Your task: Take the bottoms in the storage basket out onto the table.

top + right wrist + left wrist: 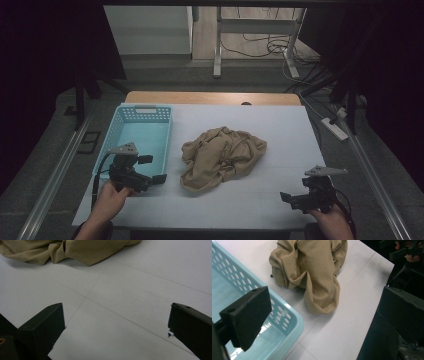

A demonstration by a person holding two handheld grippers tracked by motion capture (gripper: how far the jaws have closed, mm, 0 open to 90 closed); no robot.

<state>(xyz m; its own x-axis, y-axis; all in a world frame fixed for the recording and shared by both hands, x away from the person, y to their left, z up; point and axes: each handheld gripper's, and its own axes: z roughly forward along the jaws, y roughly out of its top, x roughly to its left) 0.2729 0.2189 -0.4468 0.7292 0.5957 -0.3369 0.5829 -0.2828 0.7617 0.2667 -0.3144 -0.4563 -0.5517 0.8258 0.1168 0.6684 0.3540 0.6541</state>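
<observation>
While both grippers sit near the front edge of the white desk [280, 125], a crumpled tan cloth [222, 156] lies in a heap at mid-desk, untouched. Left gripper [152, 170]: fingers spread wide and empty, held over the near right corner of the light blue basket [122, 130], just left of the cloth. Right gripper [286, 198]: fingers released wide, empty, above bare desk, well apart from the cloth. Basket: perforated walls, standing at the desk's left side.
</observation>
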